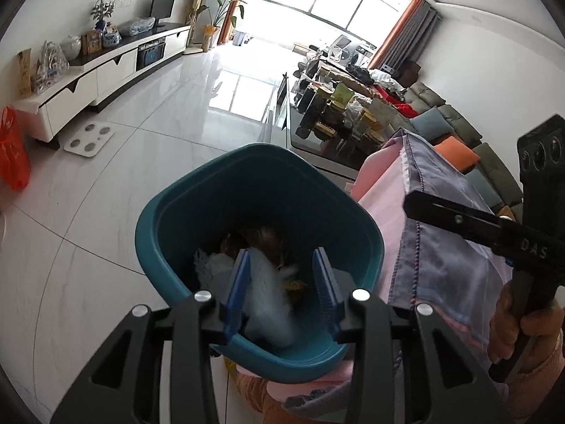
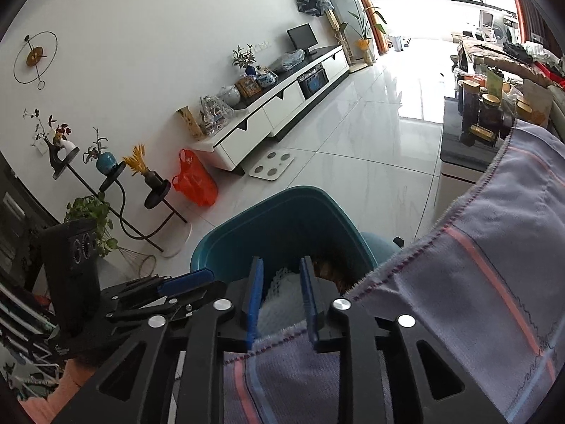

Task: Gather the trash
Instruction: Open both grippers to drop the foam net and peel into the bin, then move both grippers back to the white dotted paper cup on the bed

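"DAS" on right tool arm; teal bin unlabelled.

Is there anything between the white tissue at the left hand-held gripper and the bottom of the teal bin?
Nothing visible blocks it. The white tissue is already inside the teal bin, between the open fingers of the left hand-held gripper; below it lies only earlier trash. The striped cloth hangs beside the bin's rim, not over its mouth.

A smooth, matt plastic bin is seen; fluffy white tissue inside it, stitched woven cloth beside it, glossy tiled floor beneath.
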Available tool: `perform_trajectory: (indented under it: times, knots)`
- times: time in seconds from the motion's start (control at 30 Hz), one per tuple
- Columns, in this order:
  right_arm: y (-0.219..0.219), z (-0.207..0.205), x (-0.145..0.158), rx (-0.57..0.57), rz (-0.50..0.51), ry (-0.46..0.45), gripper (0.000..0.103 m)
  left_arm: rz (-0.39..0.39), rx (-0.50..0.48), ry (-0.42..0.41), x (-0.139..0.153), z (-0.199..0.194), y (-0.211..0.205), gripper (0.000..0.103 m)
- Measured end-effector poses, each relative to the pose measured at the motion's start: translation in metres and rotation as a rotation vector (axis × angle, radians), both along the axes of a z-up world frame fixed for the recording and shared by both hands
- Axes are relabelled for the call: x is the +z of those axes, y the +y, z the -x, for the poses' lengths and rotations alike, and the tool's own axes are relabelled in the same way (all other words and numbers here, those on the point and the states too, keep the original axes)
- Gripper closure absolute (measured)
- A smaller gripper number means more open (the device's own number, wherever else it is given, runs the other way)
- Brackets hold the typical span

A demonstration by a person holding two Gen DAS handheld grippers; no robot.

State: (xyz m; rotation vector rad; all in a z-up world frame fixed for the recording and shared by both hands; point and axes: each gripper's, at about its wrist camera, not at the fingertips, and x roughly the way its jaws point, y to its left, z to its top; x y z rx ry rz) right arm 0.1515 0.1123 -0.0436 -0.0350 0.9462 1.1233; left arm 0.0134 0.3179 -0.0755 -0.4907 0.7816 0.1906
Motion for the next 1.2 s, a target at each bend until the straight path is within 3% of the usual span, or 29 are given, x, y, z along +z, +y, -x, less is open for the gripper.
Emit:
perform_trajectory:
  times: [0.1, 0.2, 0.53, 0.83, 1.03, 1.2]
  knots:
    - [-0.017, 0.000, 0.004, -0.003, -0.014, -0.001, 0.073, -0.014, -0.012, -0.036, 0.007, 0.005, -0.006, 0.064]
    - [-0.040, 0.000, 0.010, -0.014, -0.035, -0.010, 0.062, -0.048, -0.050, -0.089, 0.020, 0.009, -0.023, 0.055]
    - [-0.168, -0.003, 0.039, -0.179, -0.060, -0.116, 0.054, -0.111, -0.339, -0.228, 0.056, -0.007, -0.128, 0.043]
    - [-0.306, -0.038, 0.048, -0.556, 0.005, -0.212, 0.050, -0.098, -0.521, -0.210, 0.057, -0.060, -0.216, 0.043]
    - [-0.360, -0.069, 0.038, -0.754, 0.021, -0.203, 0.050, -0.103, -0.588, -0.180, 0.055, -0.094, -0.259, 0.043]
    - [-0.371, -0.095, 0.024, -0.778, 0.025, -0.148, 0.051, -0.103, -0.630, -0.157, 0.052, -0.121, -0.287, 0.043]
